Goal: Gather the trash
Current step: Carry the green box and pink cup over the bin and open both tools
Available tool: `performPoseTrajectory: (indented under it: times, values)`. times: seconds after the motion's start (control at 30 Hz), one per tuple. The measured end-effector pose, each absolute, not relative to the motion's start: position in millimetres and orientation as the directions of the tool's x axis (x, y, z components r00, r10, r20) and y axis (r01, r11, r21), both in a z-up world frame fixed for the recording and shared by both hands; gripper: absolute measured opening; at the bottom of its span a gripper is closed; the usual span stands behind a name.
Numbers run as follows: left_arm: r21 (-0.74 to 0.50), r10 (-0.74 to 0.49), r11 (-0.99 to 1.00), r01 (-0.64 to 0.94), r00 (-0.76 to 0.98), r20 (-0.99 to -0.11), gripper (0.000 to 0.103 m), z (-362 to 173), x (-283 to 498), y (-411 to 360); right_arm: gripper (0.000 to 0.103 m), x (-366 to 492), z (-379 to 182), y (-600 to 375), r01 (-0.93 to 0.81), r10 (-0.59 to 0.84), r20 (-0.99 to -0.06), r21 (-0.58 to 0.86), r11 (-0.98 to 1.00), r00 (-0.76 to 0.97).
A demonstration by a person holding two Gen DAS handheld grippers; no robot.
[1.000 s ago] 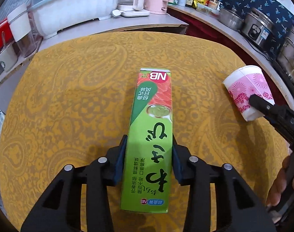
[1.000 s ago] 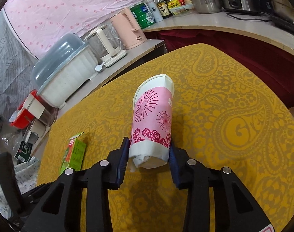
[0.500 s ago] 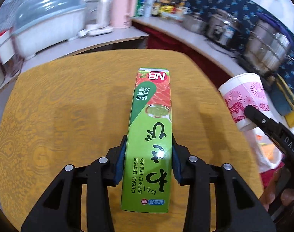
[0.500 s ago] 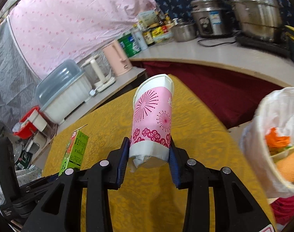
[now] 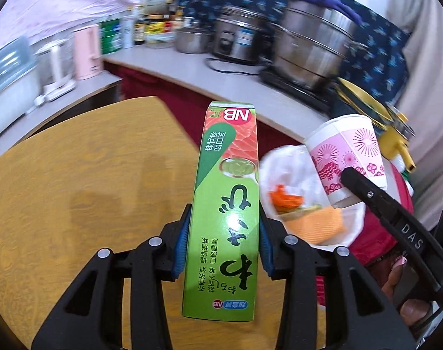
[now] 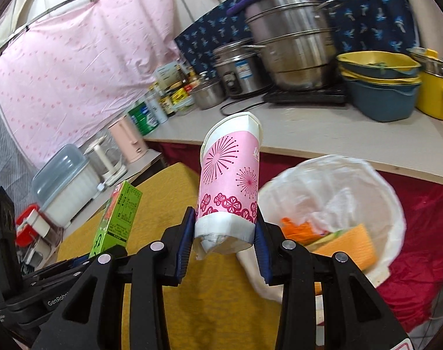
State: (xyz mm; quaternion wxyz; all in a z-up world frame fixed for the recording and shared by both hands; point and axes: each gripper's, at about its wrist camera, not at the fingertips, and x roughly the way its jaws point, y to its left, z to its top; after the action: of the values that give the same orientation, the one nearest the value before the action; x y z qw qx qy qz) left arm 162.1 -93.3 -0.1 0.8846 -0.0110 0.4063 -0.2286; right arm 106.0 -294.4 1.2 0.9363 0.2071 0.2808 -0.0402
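My left gripper (image 5: 223, 245) is shut on a long green carton (image 5: 226, 192) with a salmon picture, held in the air over the right edge of the yellow table (image 5: 75, 198). My right gripper (image 6: 223, 245) is shut on the base of a pink-and-white paper cup (image 6: 230, 180), mouth pointing away. The cup (image 5: 348, 154) also appears in the left wrist view at right, over a trash bin lined with a white bag (image 5: 291, 169). In the right wrist view that bin (image 6: 338, 186) sits just right of the cup, with orange scraps inside. The carton (image 6: 118, 215) shows at lower left there.
A counter (image 6: 323, 134) behind the bin carries steel pots, a rice cooker, yellow and blue basins, bottles and a pink kettle. Red cloth (image 6: 419, 262) hangs below it. A covered white container (image 6: 67, 180) and a glass jug stand left of the table. A person's hand (image 5: 408, 297) grips the right tool.
Both grippers swung right and rose, each keeping its item. The view moved from the middle of the table to its right edge, and the lined bin came into sight beside the cup.
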Motion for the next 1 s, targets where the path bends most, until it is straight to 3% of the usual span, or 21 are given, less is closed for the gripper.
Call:
performPoseTrajectory:
  times: [0.37,1.0]
  values:
    - [-0.184,-0.456,0.844,0.503,0.494,-0.740,0.038,-16.3,159.1,-190.9,0.037,83.0,-20.9,-367.9,0.295,-0.038,-0.567,0.370,0.881,0.823]
    - [-0.168,-0.450,0.827,0.537,0.452,-0.770,0.041,-47.3,177.8,-238.2,0.040,104.1,-45.9,-395.6,0.322,-0.047,-0.593,0.368,0.872,0.804]
